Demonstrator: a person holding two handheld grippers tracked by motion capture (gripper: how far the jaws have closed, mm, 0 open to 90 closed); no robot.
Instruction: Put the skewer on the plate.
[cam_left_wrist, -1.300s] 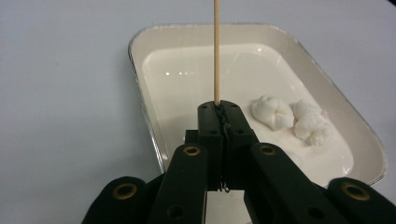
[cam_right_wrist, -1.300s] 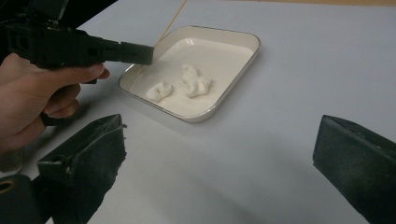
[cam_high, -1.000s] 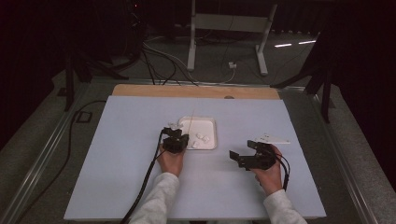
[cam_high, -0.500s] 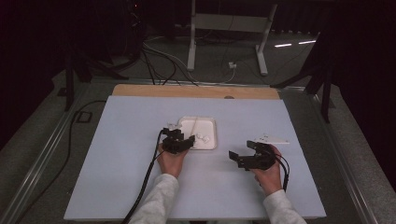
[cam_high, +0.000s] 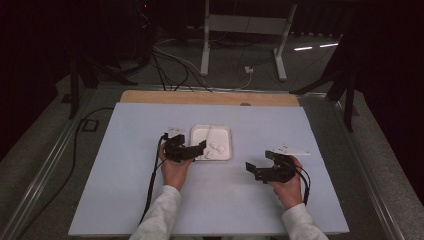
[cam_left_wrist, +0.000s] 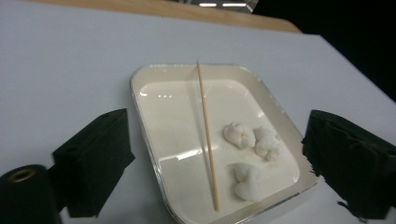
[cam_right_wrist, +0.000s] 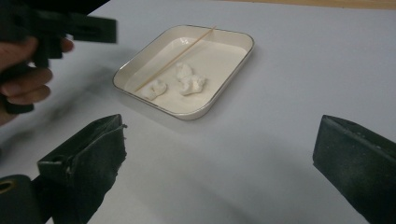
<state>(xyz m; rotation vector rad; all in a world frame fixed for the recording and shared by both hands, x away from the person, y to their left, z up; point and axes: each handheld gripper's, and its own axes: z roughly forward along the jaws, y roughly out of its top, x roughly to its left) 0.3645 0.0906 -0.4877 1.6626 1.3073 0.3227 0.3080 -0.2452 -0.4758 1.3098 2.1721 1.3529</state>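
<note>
1. Skewer (cam_left_wrist: 206, 135) first: the thin wooden stick lies lengthwise in the shallow white tray (cam_left_wrist: 140, 116), one end leaning on the far rim, the other resting on the tray floor near the front edge.
2. Three white dough-like lumps (cam_left_wrist: 252, 158) sit beside it in the tray, close to the stick but apart from it as far as I can tell.
3. The tray stands on the pale blue table cover (cam_high: 125, 190), near the middle, just in front of the person's left hand.
4. Left gripper (cam_high: 197, 148) hovers at the tray's near edge; its jaws have just been opening and now stand wide apart, with nothing pinched between them.
5. Right gripper (cam_high: 256, 168) waits well off to the side above the bare cover, its jaws also spread and empty.
6. My reading of the step: the stick has been let go in the tray, and the left hand is clear of it.
7. What comes next likely calls for a fine pinch — either on the stick's raised far end, which is easier to catch than the flat end, or on one lump.
8. A soft lump would squash under a hard squeeze, so the closing should be gentle, and the other gripper may need to steady the tray.
</note>
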